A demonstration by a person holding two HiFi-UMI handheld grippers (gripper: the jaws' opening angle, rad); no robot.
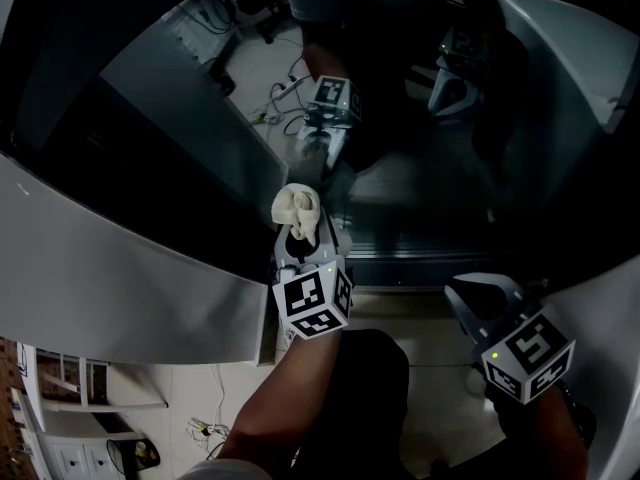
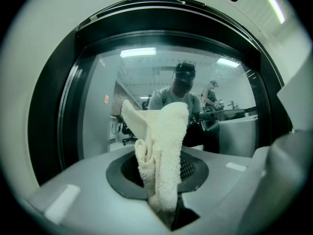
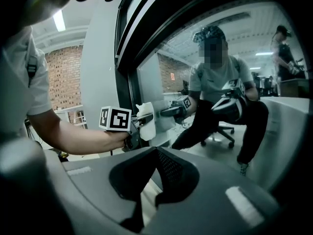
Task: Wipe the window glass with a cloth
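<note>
My left gripper [image 1: 300, 240] is shut on a cream terry cloth [image 1: 298, 211], which bunches up out of the jaws. It holds the cloth against or just off the lower part of the window glass [image 1: 420, 168]; I cannot tell whether they touch. In the left gripper view the cloth [image 2: 161, 151] stands upright before the glass [image 2: 122, 82], which mirrors the person. In the right gripper view the left gripper [image 3: 139, 124] and cloth [image 3: 145, 121] sit next to the pane [image 3: 171, 58]. My right gripper [image 1: 470, 293] [image 3: 156, 153] hangs lower right, off the glass, jaws together and holding nothing.
A wide grey window frame [image 1: 100, 258] runs along the left and below the pane. White shelving [image 1: 70, 408] and loose cables [image 1: 205, 430] lie on the floor at lower left. A brick wall [image 3: 63, 77] stands behind the left arm.
</note>
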